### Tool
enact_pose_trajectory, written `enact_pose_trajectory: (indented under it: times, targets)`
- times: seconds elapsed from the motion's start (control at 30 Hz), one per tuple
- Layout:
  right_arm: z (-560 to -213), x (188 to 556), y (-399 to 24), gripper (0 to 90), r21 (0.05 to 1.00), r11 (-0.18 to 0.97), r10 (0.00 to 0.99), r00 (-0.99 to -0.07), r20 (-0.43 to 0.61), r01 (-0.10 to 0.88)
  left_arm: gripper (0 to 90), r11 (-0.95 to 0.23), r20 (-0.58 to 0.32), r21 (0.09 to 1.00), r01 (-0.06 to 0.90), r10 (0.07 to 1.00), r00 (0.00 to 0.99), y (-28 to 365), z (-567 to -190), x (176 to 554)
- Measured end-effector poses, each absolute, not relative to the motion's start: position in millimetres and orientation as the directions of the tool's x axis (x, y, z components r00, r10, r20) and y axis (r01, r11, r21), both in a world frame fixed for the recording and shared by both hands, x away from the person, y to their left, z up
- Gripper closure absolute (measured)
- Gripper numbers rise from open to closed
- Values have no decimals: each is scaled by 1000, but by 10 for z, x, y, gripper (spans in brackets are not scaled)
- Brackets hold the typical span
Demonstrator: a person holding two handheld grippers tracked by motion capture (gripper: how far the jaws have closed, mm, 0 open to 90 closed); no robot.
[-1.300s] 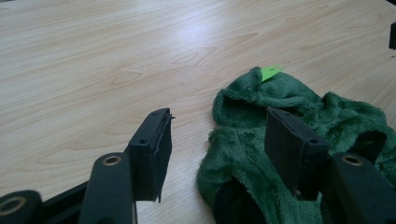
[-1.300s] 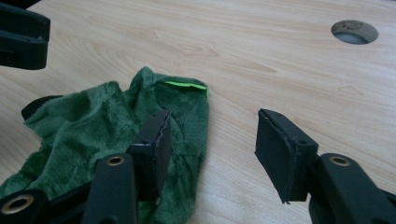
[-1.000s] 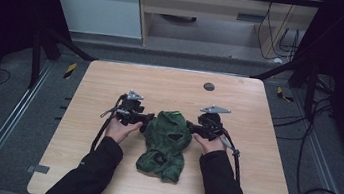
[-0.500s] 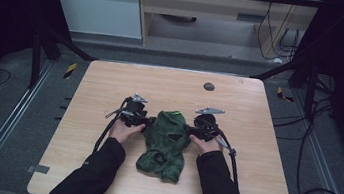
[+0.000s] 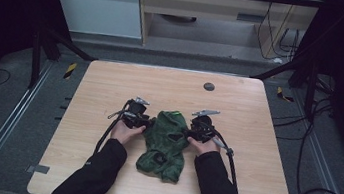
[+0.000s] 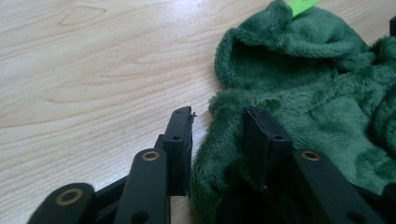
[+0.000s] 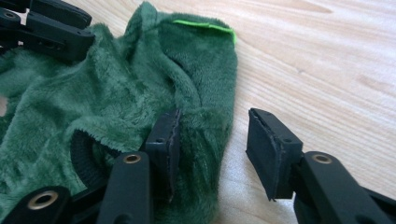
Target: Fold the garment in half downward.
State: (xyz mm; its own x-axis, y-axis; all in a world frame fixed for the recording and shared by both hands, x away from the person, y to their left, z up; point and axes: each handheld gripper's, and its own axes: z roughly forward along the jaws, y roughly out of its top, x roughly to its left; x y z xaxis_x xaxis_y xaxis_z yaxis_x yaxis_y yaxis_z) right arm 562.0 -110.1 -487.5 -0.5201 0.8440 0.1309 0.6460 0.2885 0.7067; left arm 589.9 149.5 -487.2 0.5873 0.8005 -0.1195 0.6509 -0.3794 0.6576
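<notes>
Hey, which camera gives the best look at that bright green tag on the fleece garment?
The right gripper view: the tag runs as a clear bright strip along the garment's top edge. The left gripper view catches the tag cropped at the frame's top. The high view shows it as a tiny speck at the garment's far end.

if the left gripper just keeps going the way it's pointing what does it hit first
Probably the green fleece garment: its edge already lies between the left gripper's open fingers, so it meets more of that cloth first. Depth past it is unclear.

Open tool (image 6: 218, 126) straddles the edge of green fleece garment (image 6: 317, 102) on table (image 6: 93, 70).
</notes>
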Motion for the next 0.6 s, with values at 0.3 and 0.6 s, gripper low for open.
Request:
enact_pose_trajectory:
  times: [0.3, 0.6]
  targets:
    - [-4929, 5622, -1091, 671, 684, 298, 839, -524, 144, 666, 749, -388, -125, 652, 651, 792, 597, 1461, -4892, 5876]
    - [-4932, 5612, -1061, 805, 678, 307, 835, -530, 144, 668, 850, -399, -105, 650, 647, 796, 596, 1405, -4882, 5849]
